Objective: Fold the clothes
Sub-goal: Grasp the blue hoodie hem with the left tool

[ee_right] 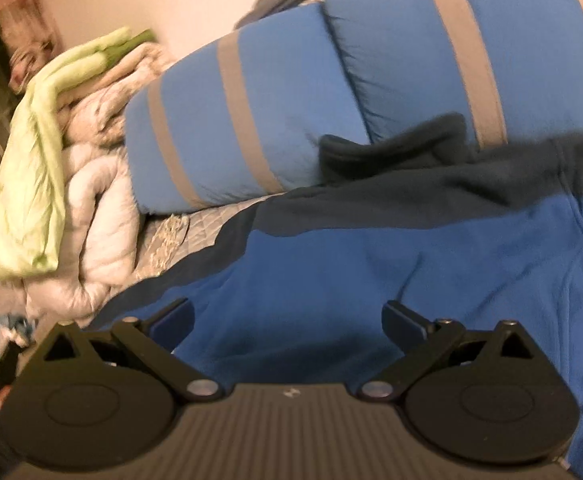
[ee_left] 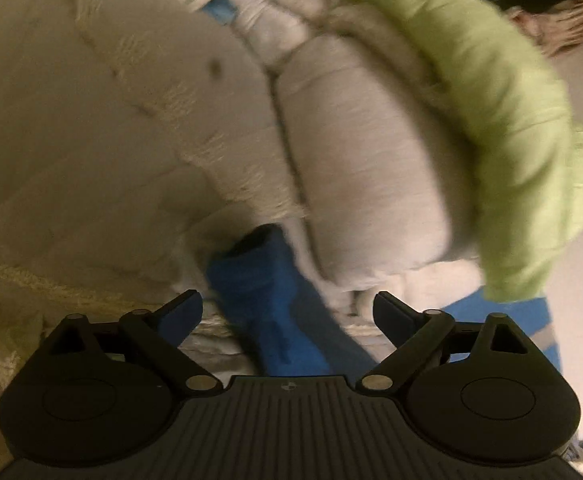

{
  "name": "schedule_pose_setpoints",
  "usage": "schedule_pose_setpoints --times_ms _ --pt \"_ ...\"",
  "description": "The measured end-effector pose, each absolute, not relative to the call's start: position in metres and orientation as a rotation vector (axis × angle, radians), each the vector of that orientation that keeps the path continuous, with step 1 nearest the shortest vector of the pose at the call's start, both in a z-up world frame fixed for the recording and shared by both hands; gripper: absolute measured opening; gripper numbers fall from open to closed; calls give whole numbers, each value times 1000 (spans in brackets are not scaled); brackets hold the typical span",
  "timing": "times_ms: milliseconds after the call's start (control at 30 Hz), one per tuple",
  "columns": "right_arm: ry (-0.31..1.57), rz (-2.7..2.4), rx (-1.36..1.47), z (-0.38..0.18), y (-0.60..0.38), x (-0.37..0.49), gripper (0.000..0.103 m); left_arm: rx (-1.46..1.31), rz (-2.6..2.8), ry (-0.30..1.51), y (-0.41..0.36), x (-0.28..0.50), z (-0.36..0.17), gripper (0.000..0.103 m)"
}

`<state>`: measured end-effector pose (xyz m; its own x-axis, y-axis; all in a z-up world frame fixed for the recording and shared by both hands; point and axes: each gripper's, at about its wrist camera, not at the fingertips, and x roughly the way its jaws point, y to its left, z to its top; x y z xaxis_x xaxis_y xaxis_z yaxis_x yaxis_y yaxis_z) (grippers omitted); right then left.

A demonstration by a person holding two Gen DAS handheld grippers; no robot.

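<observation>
Poised over the bed with jaws spread wide and empty: left gripper [ee_left: 287, 312] above a blue fleece sleeve [ee_left: 267, 280] beside a pale quilted jacket [ee_left: 367, 168]; right gripper [ee_right: 287, 320] above the blue fleece's body [ee_right: 371, 264], apparently lined up for a fold.

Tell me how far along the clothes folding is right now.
Nothing looks folded yet. The blue fleece jacket with dark collar lies spread and rumpled. Left gripper and right gripper are open over it, gripping nothing. The whole fold remains.
</observation>
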<state>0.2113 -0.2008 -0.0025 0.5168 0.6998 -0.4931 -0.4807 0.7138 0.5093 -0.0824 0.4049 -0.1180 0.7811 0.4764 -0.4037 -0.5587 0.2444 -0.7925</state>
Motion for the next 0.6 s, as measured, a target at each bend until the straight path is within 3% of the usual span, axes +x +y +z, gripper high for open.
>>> schedule_pose_setpoints --times_ms 33,67,100,133,167,300,600 --pt "746 716 346 -4 -203 213 103 -1133 700 111 411 -79 -122 87" --pt "758 708 363 -5 -205 216 103 -1147 703 152 415 -75 -125 73" --pt "770 699 379 -7 -207 218 103 -1160 705 193 420 -70 -128 57" --pt "783 691 394 -8 -208 220 103 -1173 707 234 425 -66 -130 20" --pt "794 684 402 -10 -209 222 103 -1161 700 286 428 -60 -129 14" --pt "823 664 410 -16 -210 225 103 -995 728 335 424 -47 -98 11" --pt "828 679 364 -17 -203 223 103 -648 589 268 383 -18 8 11"
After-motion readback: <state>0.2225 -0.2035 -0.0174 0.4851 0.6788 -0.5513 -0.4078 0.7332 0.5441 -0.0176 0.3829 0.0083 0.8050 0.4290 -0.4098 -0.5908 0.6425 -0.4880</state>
